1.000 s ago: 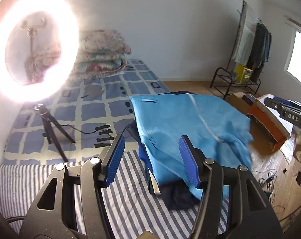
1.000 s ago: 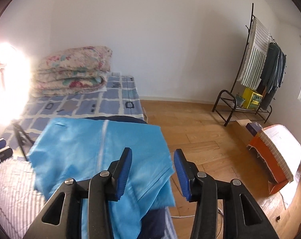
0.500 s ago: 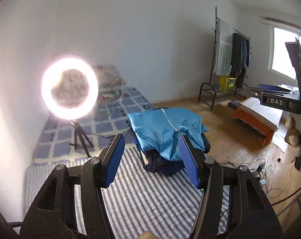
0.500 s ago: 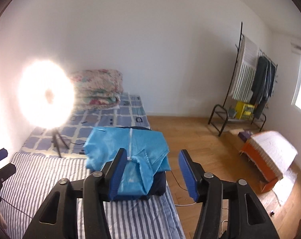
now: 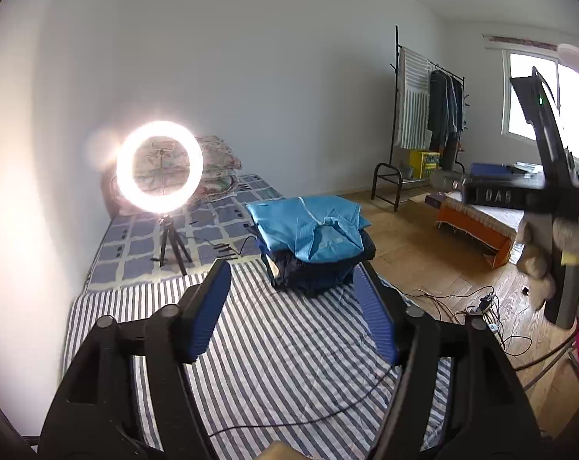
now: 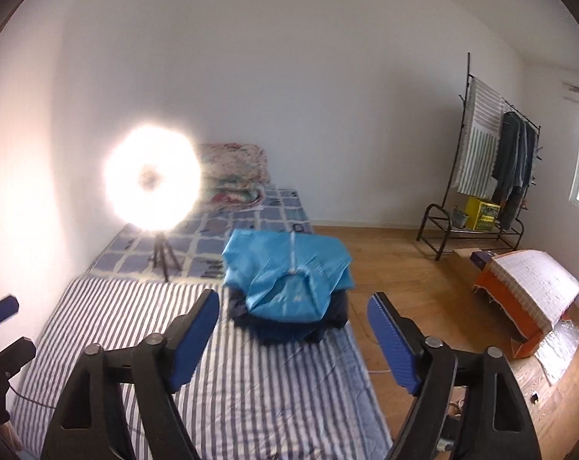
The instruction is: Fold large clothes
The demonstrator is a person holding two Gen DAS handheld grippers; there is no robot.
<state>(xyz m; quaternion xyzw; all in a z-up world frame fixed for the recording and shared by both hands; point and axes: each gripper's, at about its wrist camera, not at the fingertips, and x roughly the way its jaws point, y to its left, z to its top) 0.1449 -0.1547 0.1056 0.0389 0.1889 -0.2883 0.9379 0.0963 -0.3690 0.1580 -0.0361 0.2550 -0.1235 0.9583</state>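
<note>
A folded light-blue garment (image 5: 308,226) lies on top of a stack of dark folded clothes (image 5: 316,272), on the striped bed cover (image 5: 289,345) toward its far end, beside the floor edge. Both tools are well apart from the stack. The left gripper (image 5: 293,310) has its jaws wide and empty, having just been opening. The right gripper (image 6: 293,339) likewise stands wide with nothing between its jaws, also having just been opening. Judgement: this garment's fold and stacking appear complete, and the step in hand is the retreat. The next move calls for fetching another large garment and spreading it flat on the bare striped cover; none is visible here.
</note>
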